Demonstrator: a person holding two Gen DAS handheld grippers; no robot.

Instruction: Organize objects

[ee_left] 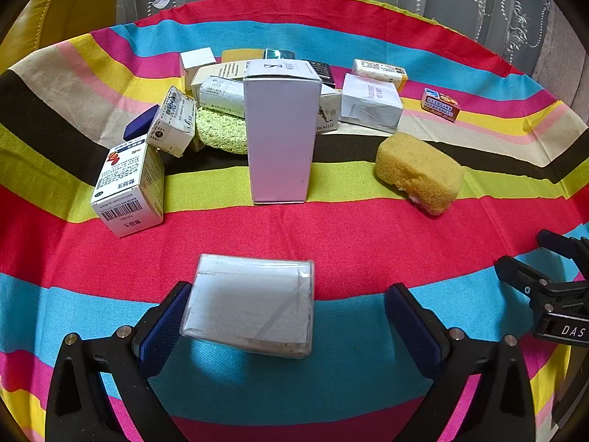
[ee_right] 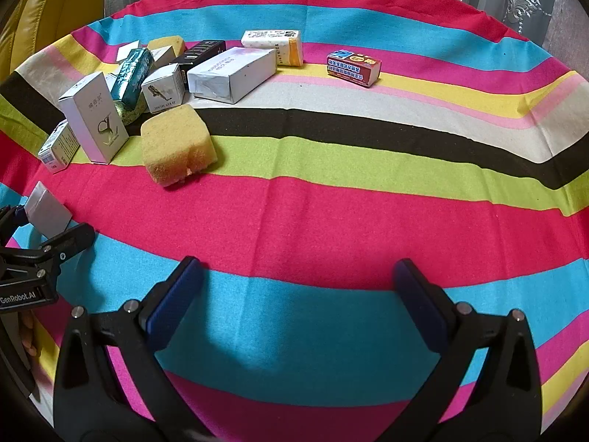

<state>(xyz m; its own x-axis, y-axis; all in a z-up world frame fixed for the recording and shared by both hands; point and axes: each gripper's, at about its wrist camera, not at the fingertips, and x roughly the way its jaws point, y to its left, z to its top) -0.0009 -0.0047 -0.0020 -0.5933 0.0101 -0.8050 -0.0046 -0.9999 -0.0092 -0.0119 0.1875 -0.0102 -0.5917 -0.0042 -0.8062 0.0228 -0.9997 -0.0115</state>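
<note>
My left gripper is open. A small white box wrapped in clear film lies between its fingers, against the left pad and well clear of the right pad. The same box and the left gripper show at the left edge of the right wrist view. My right gripper is open and empty above the striped cloth. A tall white box stands upright ahead of the left gripper. A yellow sponge lies to its right and shows in the right wrist view too.
Several boxes and a green sponge are piled at the back left. A large white box, a white and orange pack and a red box lie further right. The striped cloth covers the table. A yellow chair stands behind.
</note>
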